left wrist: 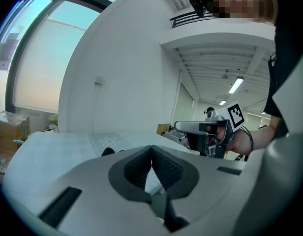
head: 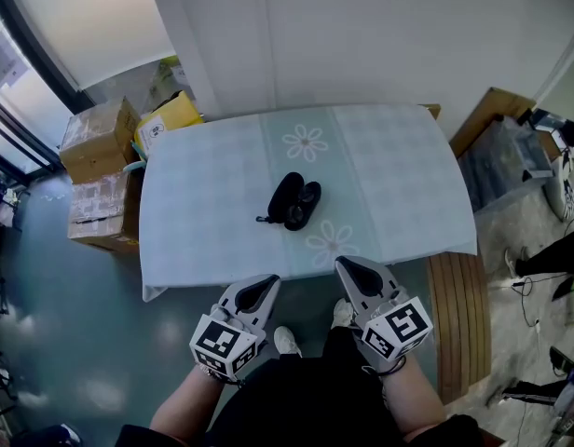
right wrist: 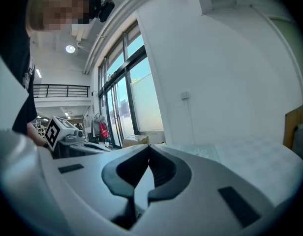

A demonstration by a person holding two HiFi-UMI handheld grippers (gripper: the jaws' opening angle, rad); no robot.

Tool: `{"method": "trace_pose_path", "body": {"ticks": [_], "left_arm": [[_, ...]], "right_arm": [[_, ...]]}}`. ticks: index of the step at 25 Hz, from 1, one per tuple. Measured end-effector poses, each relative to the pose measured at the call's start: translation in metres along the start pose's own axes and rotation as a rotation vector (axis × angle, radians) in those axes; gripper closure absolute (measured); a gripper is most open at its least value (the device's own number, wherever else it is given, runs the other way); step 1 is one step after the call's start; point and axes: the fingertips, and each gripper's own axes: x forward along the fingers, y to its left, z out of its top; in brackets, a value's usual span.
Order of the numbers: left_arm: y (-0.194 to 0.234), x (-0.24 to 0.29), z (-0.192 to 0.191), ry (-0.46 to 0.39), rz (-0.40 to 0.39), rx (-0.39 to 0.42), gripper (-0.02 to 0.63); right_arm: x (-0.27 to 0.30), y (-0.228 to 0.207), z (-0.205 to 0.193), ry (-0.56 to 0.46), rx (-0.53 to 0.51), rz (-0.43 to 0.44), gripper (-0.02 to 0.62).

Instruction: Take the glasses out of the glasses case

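A black glasses case (head: 292,201) lies near the middle of the table (head: 399,184), which has a pale blue flowered cloth. The case looks open, its two dark halves side by side; I cannot make out glasses in it. Both grippers hang below the table's near edge, well short of the case. My left gripper (head: 266,282) is shut and empty, its tips touching (left wrist: 151,146). My right gripper (head: 345,266) is also shut with nothing in it (right wrist: 149,145). In the left gripper view the case (left wrist: 108,152) shows as a small dark shape beyond the jaws.
Cardboard boxes (head: 99,138) and a yellow box (head: 170,115) stand on the floor at the table's left. A wooden bench (head: 459,315) sits at the right front, with a clear plastic bin (head: 511,161) beyond it. A white wall (head: 362,35) backs the table.
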Motion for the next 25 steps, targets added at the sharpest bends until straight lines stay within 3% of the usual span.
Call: {"method": "trace_pose_path", "body": {"ticks": [25], "left_arm": [[0.004, 0.093, 0.02, 0.005, 0.181, -0.039, 0.578]], "right_arm": [[0.027, -0.109, 0.018, 0.015, 0.045, 0.172, 0.572]]}}
